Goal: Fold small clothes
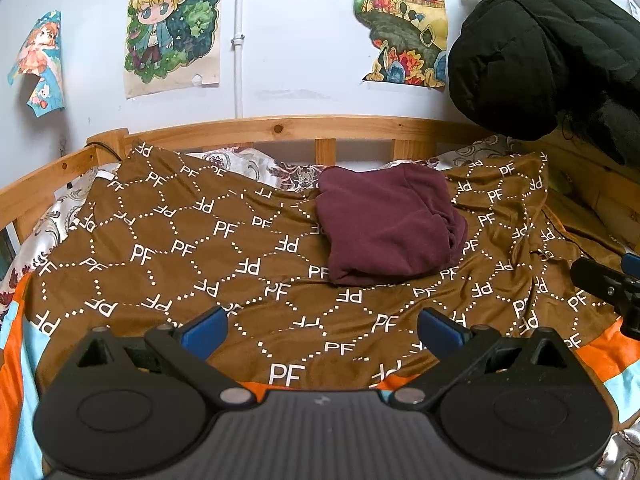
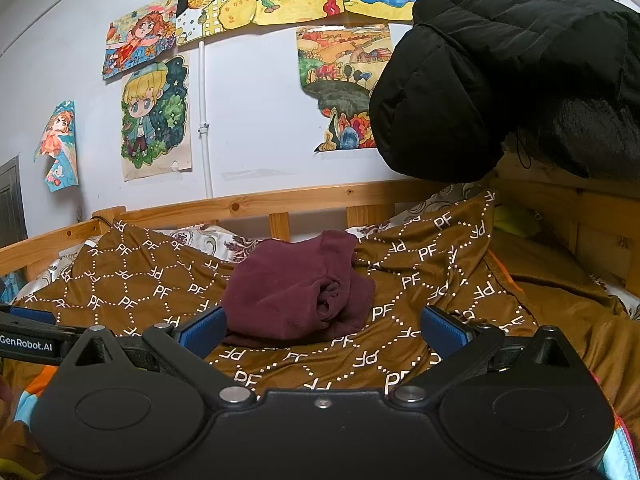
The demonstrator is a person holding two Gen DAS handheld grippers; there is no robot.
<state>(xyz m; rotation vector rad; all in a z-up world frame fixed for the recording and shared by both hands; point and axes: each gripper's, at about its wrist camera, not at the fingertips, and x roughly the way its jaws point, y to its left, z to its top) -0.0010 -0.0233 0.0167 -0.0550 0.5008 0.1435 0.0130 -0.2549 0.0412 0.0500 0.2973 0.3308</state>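
A maroon garment (image 1: 384, 224) lies folded in a compact bundle on the brown PF-patterned blanket (image 1: 200, 240), toward the far side of the bed. It also shows in the right wrist view (image 2: 296, 296), with a rolled fold on its right side. My left gripper (image 1: 322, 332) is open and empty, held above the blanket short of the garment. My right gripper (image 2: 322, 330) is open and empty, its blue fingertips (image 2: 202, 330) close in front of the garment. The right gripper shows at the right edge of the left wrist view (image 1: 612, 280).
A wooden bed rail (image 1: 280, 128) runs along the far side against a wall with drawings (image 1: 172, 28). A black puffy jacket (image 1: 540, 48) hangs at the upper right. A floral sheet (image 1: 248, 160) shows behind the blanket. An orange and light blue cloth (image 1: 16, 360) lies at the near edges.
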